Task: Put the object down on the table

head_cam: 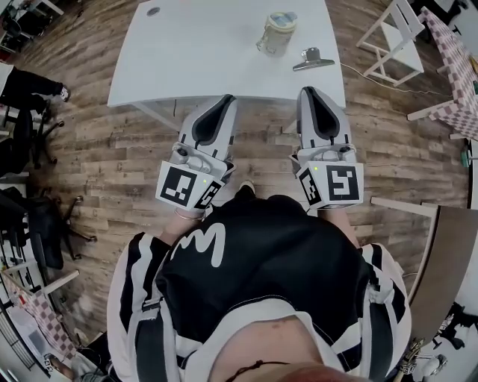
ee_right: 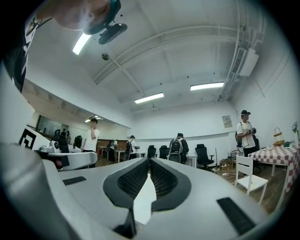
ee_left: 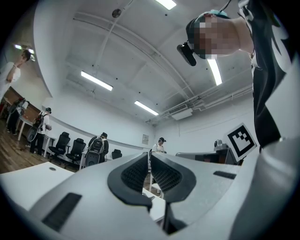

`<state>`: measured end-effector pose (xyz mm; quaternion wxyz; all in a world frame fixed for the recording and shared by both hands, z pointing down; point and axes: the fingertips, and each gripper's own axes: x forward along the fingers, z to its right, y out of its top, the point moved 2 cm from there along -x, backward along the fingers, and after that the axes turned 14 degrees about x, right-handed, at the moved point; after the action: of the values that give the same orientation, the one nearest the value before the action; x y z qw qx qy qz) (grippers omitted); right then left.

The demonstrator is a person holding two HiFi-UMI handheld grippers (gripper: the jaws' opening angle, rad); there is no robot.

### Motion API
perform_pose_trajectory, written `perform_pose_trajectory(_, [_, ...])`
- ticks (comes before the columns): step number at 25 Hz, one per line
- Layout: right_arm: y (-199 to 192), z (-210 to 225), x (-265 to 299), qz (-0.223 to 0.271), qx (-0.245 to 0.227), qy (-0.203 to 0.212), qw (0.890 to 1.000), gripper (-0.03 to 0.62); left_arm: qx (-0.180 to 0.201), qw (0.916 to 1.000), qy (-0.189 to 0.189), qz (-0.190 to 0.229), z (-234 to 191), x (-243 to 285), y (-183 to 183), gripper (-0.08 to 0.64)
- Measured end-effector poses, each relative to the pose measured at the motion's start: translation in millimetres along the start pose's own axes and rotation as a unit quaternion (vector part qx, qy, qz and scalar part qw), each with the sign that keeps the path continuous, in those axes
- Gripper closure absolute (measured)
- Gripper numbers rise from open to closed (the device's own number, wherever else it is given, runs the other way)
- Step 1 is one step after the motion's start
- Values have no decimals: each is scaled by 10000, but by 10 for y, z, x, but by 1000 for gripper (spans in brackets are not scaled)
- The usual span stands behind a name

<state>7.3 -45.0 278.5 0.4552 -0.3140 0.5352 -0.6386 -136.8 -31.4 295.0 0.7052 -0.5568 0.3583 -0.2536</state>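
A white table [head_cam: 202,52] stands ahead of me in the head view. On its far right part sit a glass jar with a pale blue lid [head_cam: 275,33] and a metal binder clip [head_cam: 312,58]. My left gripper [head_cam: 225,100] and right gripper [head_cam: 309,92] are held side by side close to my body, their tips over the table's near edge. Both are shut with nothing between the pads. In the left gripper view the left gripper [ee_left: 149,157] points slightly upward at the room. The right gripper [ee_right: 149,162] points level in the right gripper view. Neither touches the jar or the clip.
A small dark disc [head_cam: 153,11] lies at the table's far left. A white chair [head_cam: 392,37] and a checkered-cloth table [head_cam: 455,67] stand to the right, a brown desk [head_cam: 448,246] near right, and office chairs [head_cam: 45,224] to the left. Several people stand far off.
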Motion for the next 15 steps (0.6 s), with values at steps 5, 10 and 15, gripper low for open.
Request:
perform_pose_trajectory(5, [40,-27,-311,1,20,118,9999,565,55,9999,88,36,283,-154,116,538])
perform_pose_trajectory(10, [107,-17,-752,-36,43,236,9997,565,153,9997,203,58,667,-368,264,538])
perform_pose_trajectory(15, [139,67,-1263,-73,38,229,9997,564,104,9996,251,24,1152,-569,336,538])
